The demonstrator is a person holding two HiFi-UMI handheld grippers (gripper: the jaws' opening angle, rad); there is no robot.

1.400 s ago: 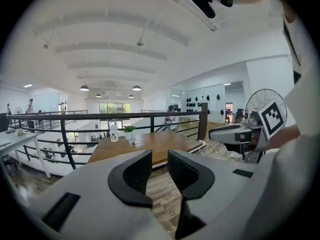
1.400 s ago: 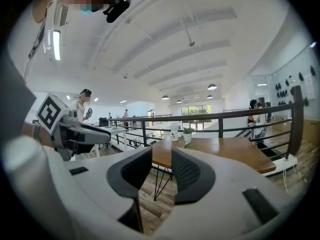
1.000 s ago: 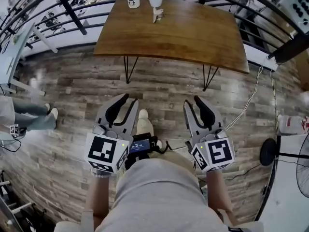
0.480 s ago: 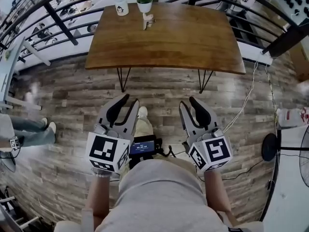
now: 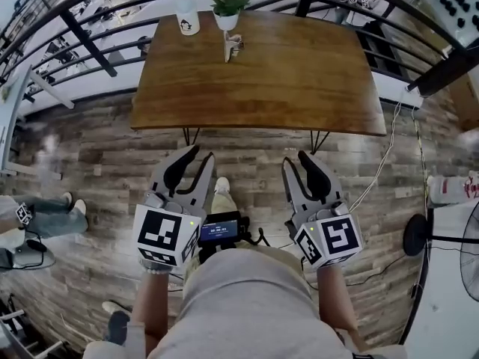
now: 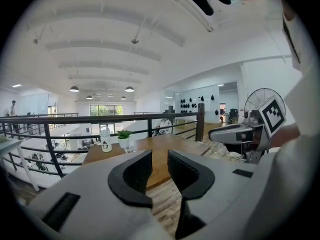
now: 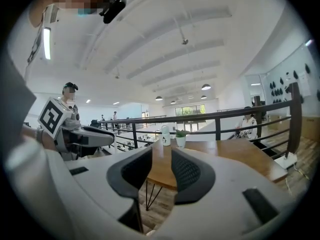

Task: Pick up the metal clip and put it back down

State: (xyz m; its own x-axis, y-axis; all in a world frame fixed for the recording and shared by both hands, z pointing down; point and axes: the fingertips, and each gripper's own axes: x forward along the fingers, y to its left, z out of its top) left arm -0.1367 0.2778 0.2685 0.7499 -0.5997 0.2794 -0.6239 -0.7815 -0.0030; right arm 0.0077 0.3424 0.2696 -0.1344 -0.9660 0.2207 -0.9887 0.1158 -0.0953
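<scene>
Wooden table (image 5: 299,73) on hairpin legs, plank floor (image 5: 97,155). At its far edge: white bottle (image 5: 186,13), potted plant (image 5: 227,10), metal clip (image 5: 233,47) just before the plant. Left gripper (image 5: 202,155) and right gripper (image 5: 296,159) side by side over floor, short of table, empty.

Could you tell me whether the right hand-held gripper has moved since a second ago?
Yes: the right hand-held gripper has moved forward, closer to the near edge of the brown wooden table.

Wood-plank floor (image 5: 90,155), wooden table (image 5: 284,66) w/ hairpin legs, black railing (image 5: 90,47) behind.
</scene>
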